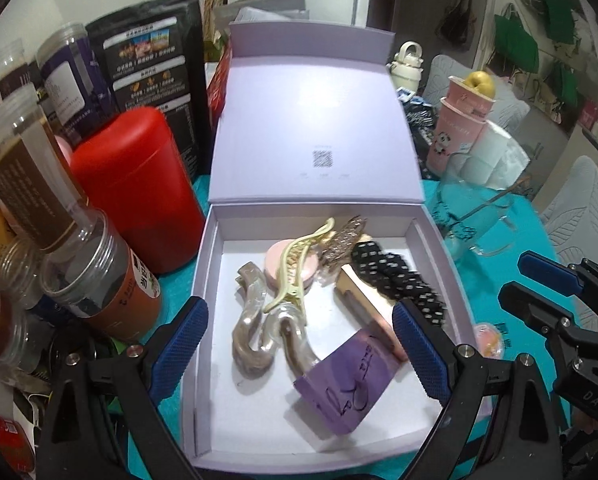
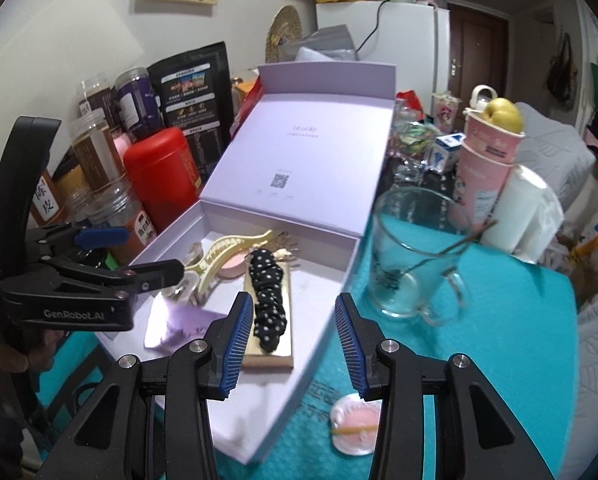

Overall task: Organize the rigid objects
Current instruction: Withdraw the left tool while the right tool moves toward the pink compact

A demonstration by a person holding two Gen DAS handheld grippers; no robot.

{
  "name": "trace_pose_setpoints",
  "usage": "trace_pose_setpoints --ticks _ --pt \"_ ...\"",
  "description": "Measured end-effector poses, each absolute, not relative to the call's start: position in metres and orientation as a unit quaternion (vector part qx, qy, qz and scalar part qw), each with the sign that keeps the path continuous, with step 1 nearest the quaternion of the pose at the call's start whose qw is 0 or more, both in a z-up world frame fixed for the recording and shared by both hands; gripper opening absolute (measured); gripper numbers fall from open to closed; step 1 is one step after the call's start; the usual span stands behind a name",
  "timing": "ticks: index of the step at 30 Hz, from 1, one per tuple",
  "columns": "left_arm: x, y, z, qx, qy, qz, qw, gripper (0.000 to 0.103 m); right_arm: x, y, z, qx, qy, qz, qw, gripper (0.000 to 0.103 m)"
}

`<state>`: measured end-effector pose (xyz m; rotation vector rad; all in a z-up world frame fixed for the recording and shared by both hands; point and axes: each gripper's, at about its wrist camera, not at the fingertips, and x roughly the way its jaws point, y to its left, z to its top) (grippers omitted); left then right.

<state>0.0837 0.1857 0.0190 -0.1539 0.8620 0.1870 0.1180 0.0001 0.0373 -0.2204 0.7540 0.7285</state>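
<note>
One lilac box (image 1: pixel 215 280) stands open on the teal table (image 2: pixel 499 320), its lid (image 1: pixel 315 120) propped upright along the far edge. Inside, counted: one cream hair claw (image 1: pixel 295 268), one translucent wavy clip (image 1: pixel 259 332), one round pink compact (image 1: pixel 295 268) partly under the claw, one gold filigree clip (image 1: pixel 339 240) at the far wall, one black polka-dot scrunchie (image 2: pixel 269 300) lying on one gold flat case (image 2: pixel 287 320), and one purple card (image 1: pixel 347 392) near the front edge.

Outside the box, one small pink-and-white jelly cup (image 2: pixel 355 428) lies on the table just beside the box's right wall, near the front corner. One glass mug (image 2: pixel 411 256) stands further back along the right side.

The left gripper (image 1: pixel 299 344) hovers above the box interior, jaws wide apart, nothing between the pads. The right gripper (image 2: pixel 295 344) hangs over the box's right wall, jaws parted and gripping nothing; the jelly cup lies just below its right finger (image 2: pixel 351 344), not touching it.
</note>
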Motion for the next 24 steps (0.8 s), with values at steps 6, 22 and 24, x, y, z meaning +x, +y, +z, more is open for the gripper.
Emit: trace_pose_setpoints --ticks 6,22,24 --pt "0.071 0.165 0.032 -0.071 0.404 0.074 0.909 0.094 0.107 -0.024 0.046 -0.101 0.353 0.339 0.866 0.042" --pt "0.033 0.113 0.029 -0.078 0.393 0.048 0.915 0.094 0.089 -0.071 0.005 -0.082 0.406 0.320 0.852 0.056" --pt "0.030 0.112 0.024 -0.080 0.394 0.050 0.914 0.094 0.089 -0.073 -0.007 -0.081 0.418 0.313 0.849 0.058"
